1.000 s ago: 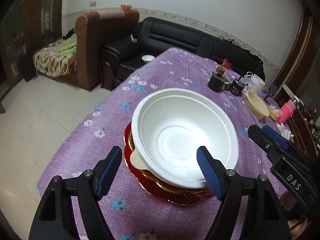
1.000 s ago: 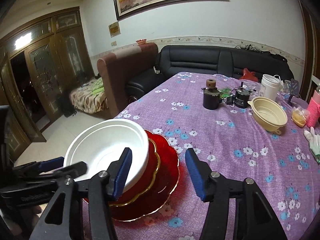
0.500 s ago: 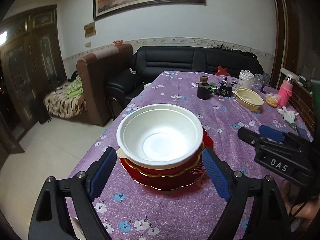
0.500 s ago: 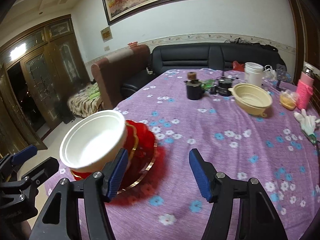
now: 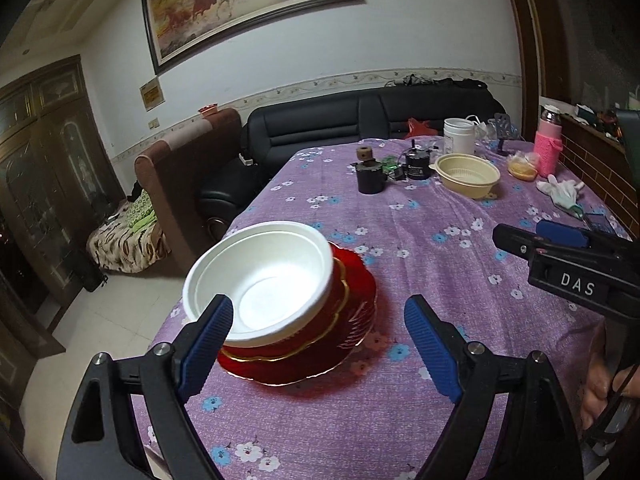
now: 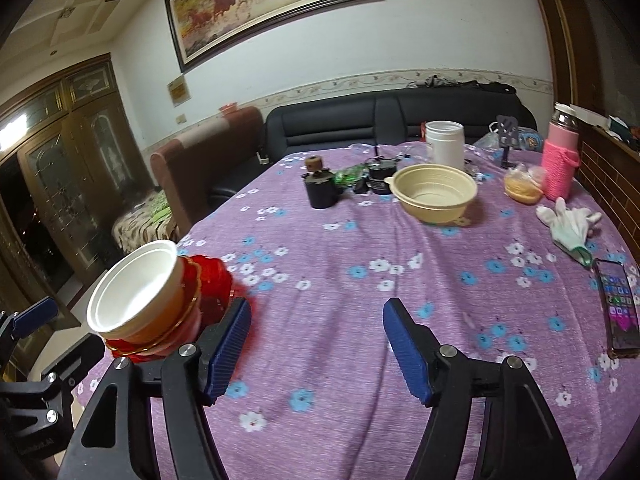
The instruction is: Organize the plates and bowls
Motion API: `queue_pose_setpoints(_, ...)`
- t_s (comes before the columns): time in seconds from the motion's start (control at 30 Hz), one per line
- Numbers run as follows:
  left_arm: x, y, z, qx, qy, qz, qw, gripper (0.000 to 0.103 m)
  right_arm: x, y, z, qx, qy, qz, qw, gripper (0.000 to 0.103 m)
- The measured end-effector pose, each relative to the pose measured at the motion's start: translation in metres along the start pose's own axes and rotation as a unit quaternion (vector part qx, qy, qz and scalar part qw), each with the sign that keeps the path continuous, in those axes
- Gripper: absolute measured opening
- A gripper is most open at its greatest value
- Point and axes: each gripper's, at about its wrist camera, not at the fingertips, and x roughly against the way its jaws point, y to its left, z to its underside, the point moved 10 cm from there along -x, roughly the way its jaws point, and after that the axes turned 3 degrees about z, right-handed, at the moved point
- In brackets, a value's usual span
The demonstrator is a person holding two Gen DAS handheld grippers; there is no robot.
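Black hand-held gripper [image 5: 320, 344], ribbed blue pads [image 5: 432, 354], silver screws.

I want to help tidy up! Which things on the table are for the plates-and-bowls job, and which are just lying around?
For the job: white bowl, red plates, beige bowl.

Just lying around: phone, white glove, pink bottle, white jar, black pot.

A bowl [image 5: 264, 280] sits on stacked plates [image 5: 352, 320] near the table's [image 5: 400, 420] left edge. Far across the table, another bowl [image 6: 434, 192] lies right of a jar [image 6: 320, 190], with a tub [image 6: 444, 142] behind it. A glove [image 6: 568, 224] and phone [image 6: 618, 308] lie at the right edge; a sofa [image 6: 392, 120] stands behind the table
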Motion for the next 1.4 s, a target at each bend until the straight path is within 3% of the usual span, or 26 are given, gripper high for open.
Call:
queue_pose_setpoints(0.57,-0.025,-0.046,-0.004,-0.028,0.021,0.029,0.9990,0.087,-0.004,-0.064,-0.001,-0.039,0.005,0.035,0.999,0.073)
queue_pose_setpoints(0.93,-0.062,-0.112,-0.001,-0.037,0.061,0.131,0.9888,0.087,-0.030,-0.154,-0.014,-0.075,0.023,0.111,0.991,0.073)
queue_pose_setpoints(1.17,-0.099,-0.146,0.002,-0.027,0.094,0.171,0.9805,0.087,-0.065,-0.202,-0.048,-0.105,0.033,0.136,0.985,0.073)
queue_pose_setpoints(1.23,-0.102,-0.148,0.005,-0.021,0.100,0.185,0.9774,0.087,-0.085,-0.211,-0.061,-0.125,0.042,0.125,0.983,0.073)
queue_pose_setpoints(1.4,-0.104,-0.142,0.011,-0.028,0.107,0.178,0.9779,0.087,-0.145,-0.223,-0.087,-0.180,0.064,0.105,0.976,0.073)
